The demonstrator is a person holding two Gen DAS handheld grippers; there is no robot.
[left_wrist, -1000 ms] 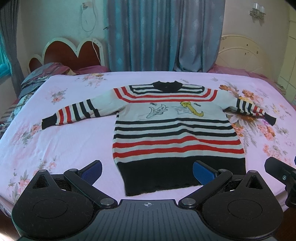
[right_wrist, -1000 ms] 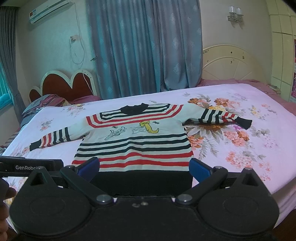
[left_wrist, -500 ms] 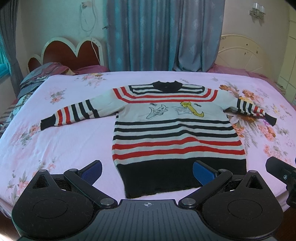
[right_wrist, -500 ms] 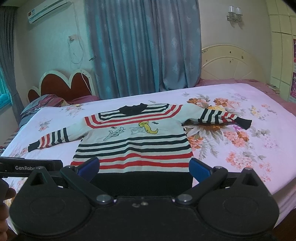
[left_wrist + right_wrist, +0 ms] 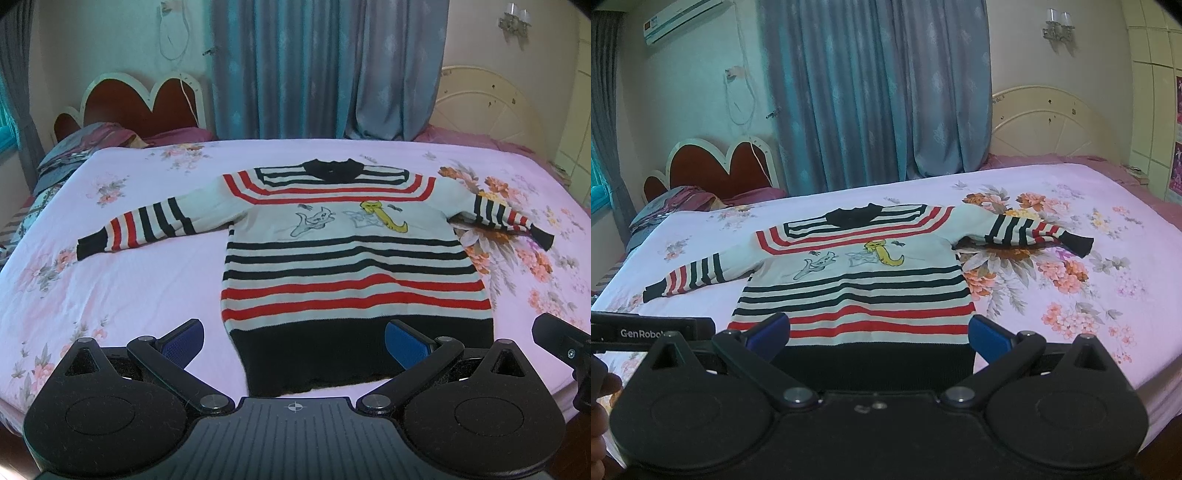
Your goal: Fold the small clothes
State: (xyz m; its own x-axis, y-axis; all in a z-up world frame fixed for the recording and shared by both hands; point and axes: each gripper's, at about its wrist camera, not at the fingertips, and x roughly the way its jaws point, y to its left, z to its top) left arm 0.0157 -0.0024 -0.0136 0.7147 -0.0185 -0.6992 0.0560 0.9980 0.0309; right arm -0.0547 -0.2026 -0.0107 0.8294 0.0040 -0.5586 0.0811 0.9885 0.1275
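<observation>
A small striped sweater (image 5: 343, 258) (image 5: 857, 291), white with black and red bands and a cartoon print, lies flat on the pink floral bed, sleeves spread to both sides and black hem nearest me. My left gripper (image 5: 293, 341) hovers over the hem, open, with nothing between its blue pads. Over the same hem, seen from further right, my right gripper (image 5: 878, 334) is also open and holds nothing. Its black body shows at the right edge of the left wrist view.
The bed (image 5: 110, 280) carries a pink floral sheet. Crumpled bedding (image 5: 70, 155) lies at the far left by a heart-shaped headboard (image 5: 140, 99). Blue curtains (image 5: 875, 92) hang behind, and a cream headboard (image 5: 1052, 122) stands at the right.
Both views have crept slightly forward toward the sweater. The grippers stay open, and the sweater has not moved.
</observation>
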